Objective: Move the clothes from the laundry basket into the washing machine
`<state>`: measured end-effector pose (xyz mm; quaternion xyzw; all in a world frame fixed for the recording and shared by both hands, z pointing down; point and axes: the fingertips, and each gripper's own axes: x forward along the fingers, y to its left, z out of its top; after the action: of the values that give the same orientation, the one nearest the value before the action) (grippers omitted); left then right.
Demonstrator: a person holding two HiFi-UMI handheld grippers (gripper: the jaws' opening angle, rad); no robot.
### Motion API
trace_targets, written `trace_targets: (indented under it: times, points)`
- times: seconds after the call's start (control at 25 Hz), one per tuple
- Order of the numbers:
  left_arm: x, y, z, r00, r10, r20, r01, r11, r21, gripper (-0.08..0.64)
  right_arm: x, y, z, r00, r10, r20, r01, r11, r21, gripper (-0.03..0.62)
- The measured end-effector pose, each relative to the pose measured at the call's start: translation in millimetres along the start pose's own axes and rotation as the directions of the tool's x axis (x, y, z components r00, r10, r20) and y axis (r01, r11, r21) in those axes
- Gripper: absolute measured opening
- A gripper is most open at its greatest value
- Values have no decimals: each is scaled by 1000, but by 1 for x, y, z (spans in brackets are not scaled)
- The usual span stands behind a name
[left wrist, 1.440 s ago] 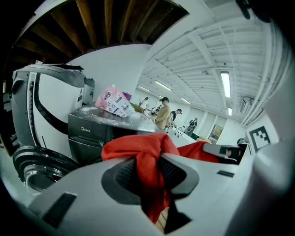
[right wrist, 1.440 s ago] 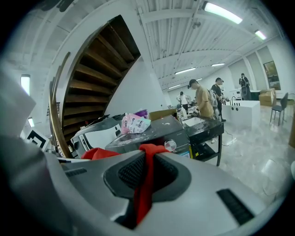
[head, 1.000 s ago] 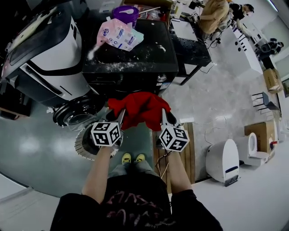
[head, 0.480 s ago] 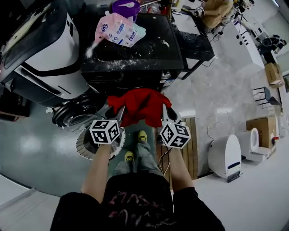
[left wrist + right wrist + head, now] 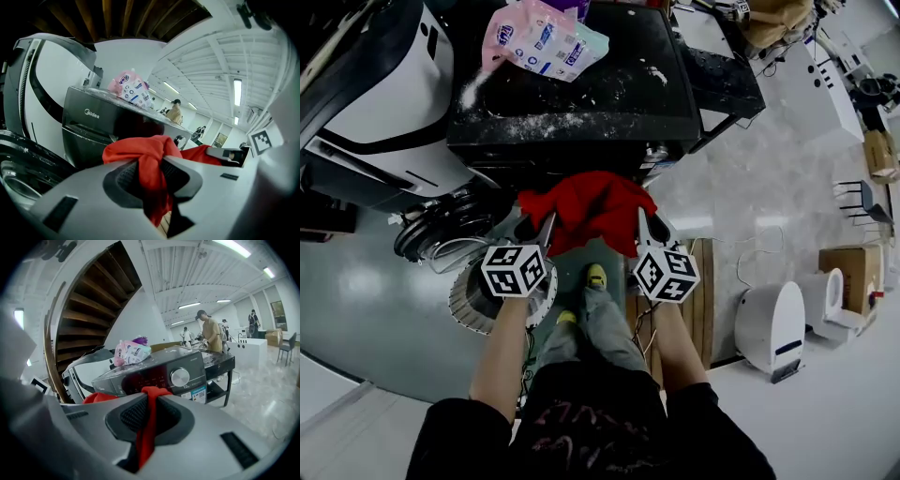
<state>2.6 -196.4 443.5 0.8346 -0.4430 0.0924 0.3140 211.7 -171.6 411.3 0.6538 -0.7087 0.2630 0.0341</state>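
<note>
The dark front-loading washing machine (image 5: 572,112) stands just ahead of the person. Its round door (image 5: 441,239) is swung open to the left and a pink detergent pouch (image 5: 542,39) lies on its top. The drum opening is hidden behind what is being carried. The round, ribbed laundry basket (image 5: 469,305) sits on the floor by the person's feet. It is mostly covered by the left arm and marker cube, so I cannot tell whether more clothes lie in it. A red garment (image 5: 592,208) is out of the basket, bunched in the air between the two grippers, right in front of the machine's lower face. The left gripper (image 5: 546,227) has its fingers clamped on a thick fold at one edge. The right gripper (image 5: 643,225) has its fingers pinched nearly together on a thin fold at the other. As I judge it, this piece has been lifted and brought to the machine but is not yet in. It has to go through the door opening and be let go, and then the basket needs checking for anything left.
</note>
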Motion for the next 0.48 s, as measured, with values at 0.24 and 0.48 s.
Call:
trace_targets:
  times: [0.24,0.48]
  points:
    - [37,31,-33,1000,16,3,-16,1000,-5,114,39,-21,-39,1000,8,-2,-8,1000,8,31]
    - [73,66,-65,999,43,11,-43,999,-20,114,77,-37,-77,999,44,12,-44,999,18,31]
